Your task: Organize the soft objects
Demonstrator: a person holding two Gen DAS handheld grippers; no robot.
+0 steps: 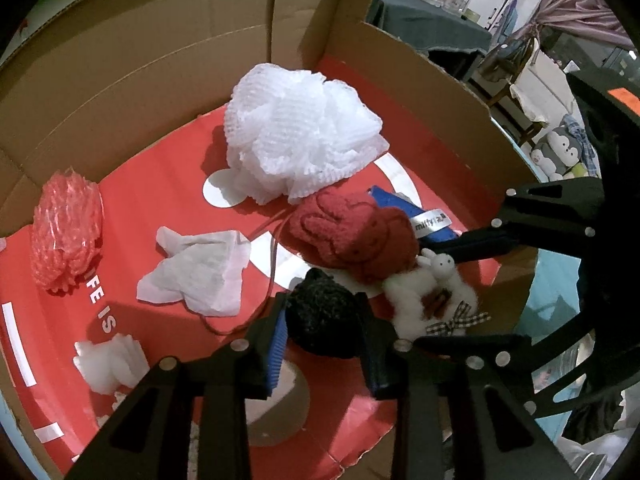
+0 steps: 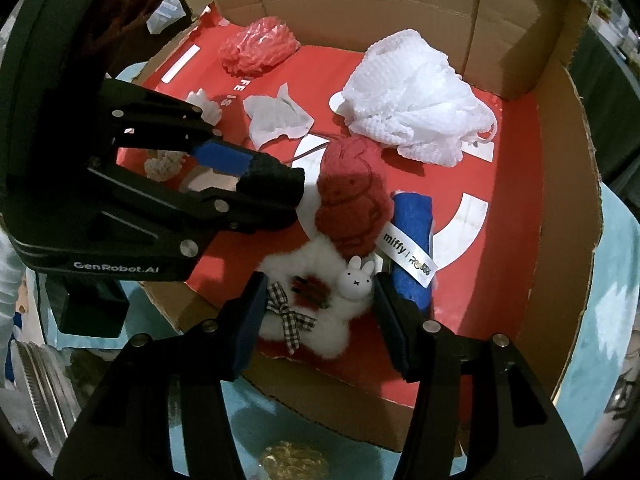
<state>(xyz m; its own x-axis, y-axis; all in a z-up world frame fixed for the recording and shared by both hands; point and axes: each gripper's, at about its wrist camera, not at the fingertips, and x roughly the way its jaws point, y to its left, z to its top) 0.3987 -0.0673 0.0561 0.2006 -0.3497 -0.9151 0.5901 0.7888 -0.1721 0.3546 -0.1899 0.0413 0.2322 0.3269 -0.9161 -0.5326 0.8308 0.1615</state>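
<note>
Left wrist view shows the black knitted piece (image 1: 324, 314) clamped between the fingers of the left gripper (image 1: 322, 344), carried just above the red-printed floor of the cardboard box (image 1: 420, 80), near its front edge. The piece is a bunched lump with no clear long axis; in the right wrist view it sticks out past the fingertips toward the red plush (image 2: 352, 196). This looks like the placing step: the next move calls for lowering it onto a bare patch and letting go without dragging its neighbours. The right gripper (image 2: 318, 314) has its fingers spread apart, straddling the white fluffy rabbit toy (image 2: 320, 312), apparently not yet closed. Beyond lie a blue roll (image 2: 412, 240), long axis running away from the camera, a white mesh pouf (image 2: 420, 112), a crumpled tissue (image 2: 276, 116) and a pink mesh bundle (image 2: 260, 46).
</note>
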